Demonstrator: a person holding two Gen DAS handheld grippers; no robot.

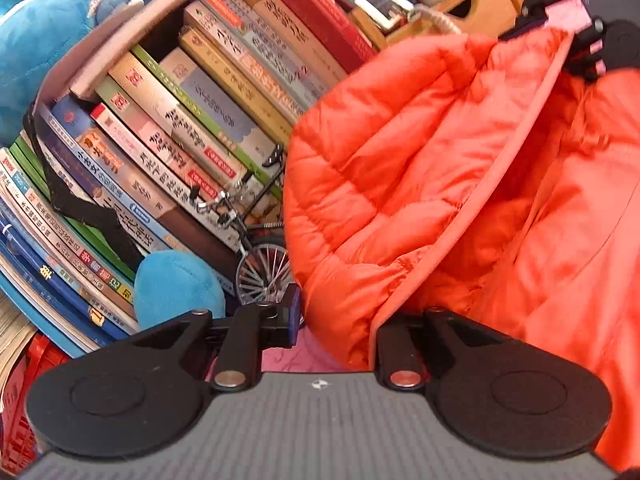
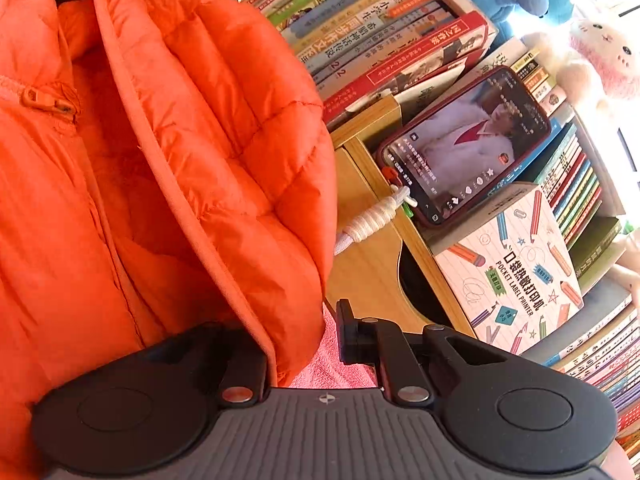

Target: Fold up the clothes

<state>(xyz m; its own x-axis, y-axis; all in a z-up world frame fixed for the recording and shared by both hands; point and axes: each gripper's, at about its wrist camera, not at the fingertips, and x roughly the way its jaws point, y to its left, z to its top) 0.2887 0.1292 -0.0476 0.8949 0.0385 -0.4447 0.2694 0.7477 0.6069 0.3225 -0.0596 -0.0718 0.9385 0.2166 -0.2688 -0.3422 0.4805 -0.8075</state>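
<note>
We have the jacket lifted between us, in front of the books, likely to let it hang straight for folding. Our left gripper and right gripper each look clamped on its edge.

The jacket hangs before shelved books; a phone leans on a box right of it.

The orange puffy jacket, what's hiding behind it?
Behind the orange jacket you can see rows of books, a wooden shelf, a phone playing a video, and a little model bicycle. Whatever sits directly behind the jacket is covered.
</note>
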